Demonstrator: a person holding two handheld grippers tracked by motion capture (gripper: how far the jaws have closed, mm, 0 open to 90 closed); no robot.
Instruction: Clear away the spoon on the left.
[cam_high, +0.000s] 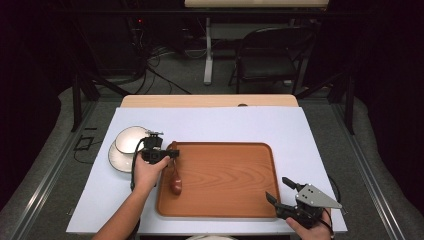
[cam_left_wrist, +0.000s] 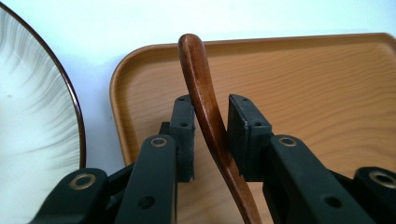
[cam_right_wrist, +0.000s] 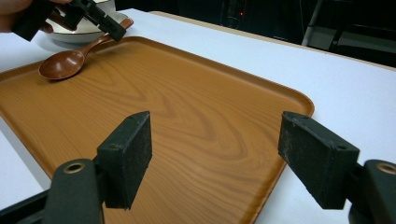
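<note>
A dark brown wooden spoon (cam_high: 175, 184) lies at the left end of a wooden tray (cam_high: 225, 175), bowl toward me, handle tip over the tray's far left rim. My left gripper (cam_high: 172, 152) straddles the handle. In the left gripper view the handle (cam_left_wrist: 205, 102) runs between the two pads of the left gripper (cam_left_wrist: 210, 114); it brushes the right pad and a thin gap shows at the left pad. My right gripper (cam_high: 276, 188) hovers wide open over the tray's front right corner. The right gripper view shows the right gripper (cam_right_wrist: 215, 140) above bare tray (cam_right_wrist: 187, 116), with the spoon (cam_right_wrist: 60, 64) and left gripper (cam_right_wrist: 114, 28) far off.
Two white dishes with dark rims (cam_high: 125, 147) overlap on the white table cover (cam_high: 210, 122) just left of the tray; one dish (cam_left_wrist: 32, 130) sits close beside my left jaws. A chair (cam_high: 270, 55) and a table leg stand beyond the far edge.
</note>
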